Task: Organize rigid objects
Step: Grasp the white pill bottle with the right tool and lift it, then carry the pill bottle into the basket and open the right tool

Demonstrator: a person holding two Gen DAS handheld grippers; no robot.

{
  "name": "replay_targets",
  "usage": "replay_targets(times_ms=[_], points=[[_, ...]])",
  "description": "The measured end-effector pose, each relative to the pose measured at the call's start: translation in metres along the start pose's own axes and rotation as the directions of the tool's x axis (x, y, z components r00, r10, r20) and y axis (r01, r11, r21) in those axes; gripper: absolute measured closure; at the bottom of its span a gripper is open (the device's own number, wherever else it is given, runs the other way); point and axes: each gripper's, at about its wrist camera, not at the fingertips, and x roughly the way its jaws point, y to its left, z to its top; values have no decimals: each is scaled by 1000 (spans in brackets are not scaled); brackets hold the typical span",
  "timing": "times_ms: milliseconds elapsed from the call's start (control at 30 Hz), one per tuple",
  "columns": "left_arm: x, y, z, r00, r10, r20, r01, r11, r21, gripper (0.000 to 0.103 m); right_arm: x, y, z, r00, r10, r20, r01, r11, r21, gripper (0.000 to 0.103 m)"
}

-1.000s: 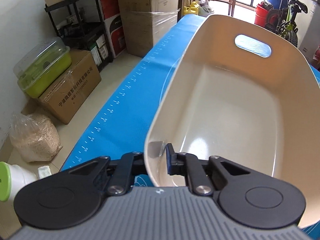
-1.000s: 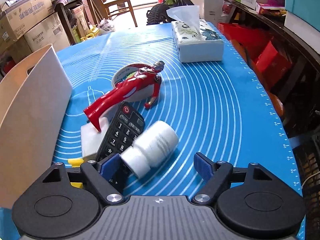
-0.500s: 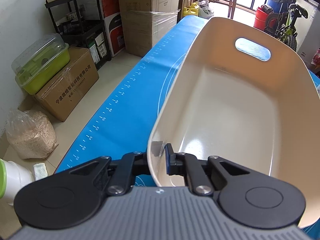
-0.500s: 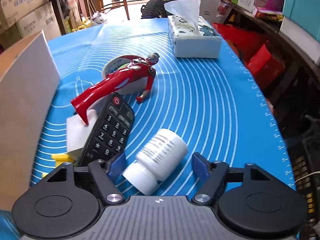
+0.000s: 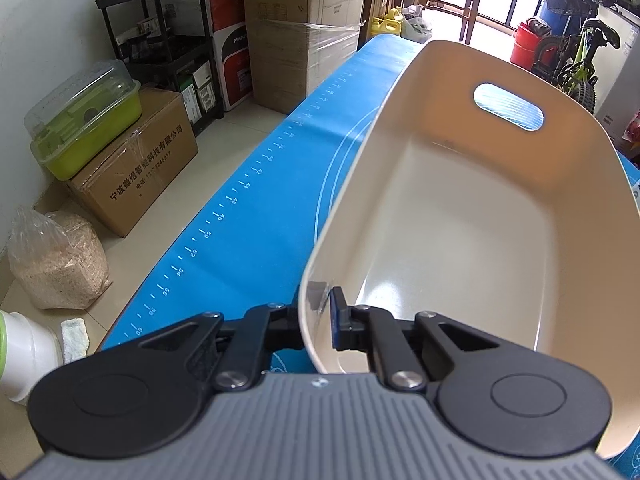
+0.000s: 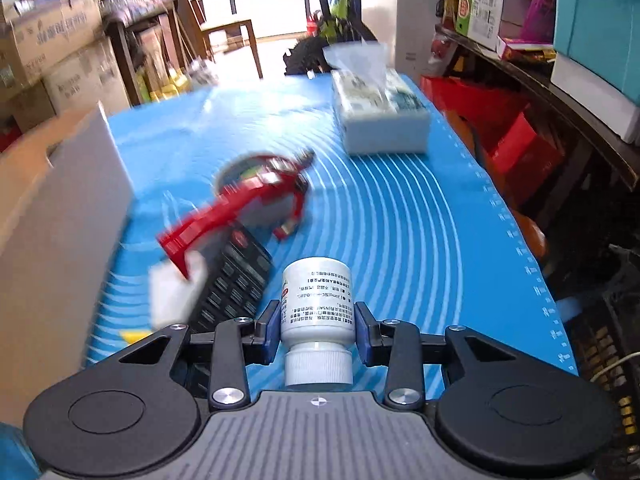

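My left gripper [image 5: 316,320] is shut on the near rim of an empty beige bin [image 5: 460,232] that stands on the blue mat [image 5: 256,216]. My right gripper [image 6: 316,326] is shut on a white pill bottle [image 6: 316,300], cap toward the camera, held above the mat [image 6: 420,248]. Left of it lie a red toy figure [image 6: 248,204], a black remote [image 6: 236,284], a white block [image 6: 176,292], a tape roll [image 6: 240,170] and a small yellow piece [image 6: 134,336]. The bin's outer wall [image 6: 60,232] fills the left of the right wrist view.
A tissue box [image 6: 380,116] stands at the mat's far end. The mat's right edge drops toward red bins and shelves [image 6: 520,148]. Left of the table, on the floor, are cardboard boxes [image 5: 132,164], a green container [image 5: 88,120] and a black shelf [image 5: 168,52].
My right gripper has closed on the pill bottle and lifted it; the bottle now points straight ahead. The right view is motion-blurred. My left gripper still holds the bin's rim.
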Motion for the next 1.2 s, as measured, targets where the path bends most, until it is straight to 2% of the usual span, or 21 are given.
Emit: replay_targets(times_ms=[167, 300, 400, 567, 733, 933, 1000, 1133, 1200], points=[[0, -2, -2, 1000, 1, -1, -1, 1000, -3, 90, -31, 25, 26, 991, 96, 92, -96, 995, -11, 58], [0, -3, -1, 1000, 4, -1, -4, 1000, -2, 90, -56, 55, 44, 969, 212, 129, -206, 977, -60, 58], [0, -2, -1, 1000, 1, -3, -1, 1000, -6, 91, -65, 83, 51, 950, 286, 121, -275, 956, -101, 58], [0, -2, -1, 1000, -1, -5, 1, 1000, -7, 91, -66, 135, 48, 923, 381, 47, -367, 912, -183, 58], [0, -2, 0, 1000, -1, -6, 1, 1000, -10, 91, -46, 177, 37, 926, 375, -30, -373, 904, -211, 58], [0, -2, -1, 1000, -3, -6, 3, 1000, -11, 91, -14, 202, 21, 925, 350, -147, -377, 896, -237, 58], [-1, -3, -1, 1000, -3, -4, 3, 1000, -7, 91, -11, 212, 14, 937, 318, -147, -349, 889, -298, 58], [0, -3, -3, 1000, -3, -7, 3, 1000, -11, 91, -6, 228, 9, 934, 288, -210, -346, 875, -340, 58], [0, -3, -3, 1000, -1, -7, 1, 1000, -8, 91, -9, 229, 5, 938, 277, -208, -337, 871, -357, 54]])
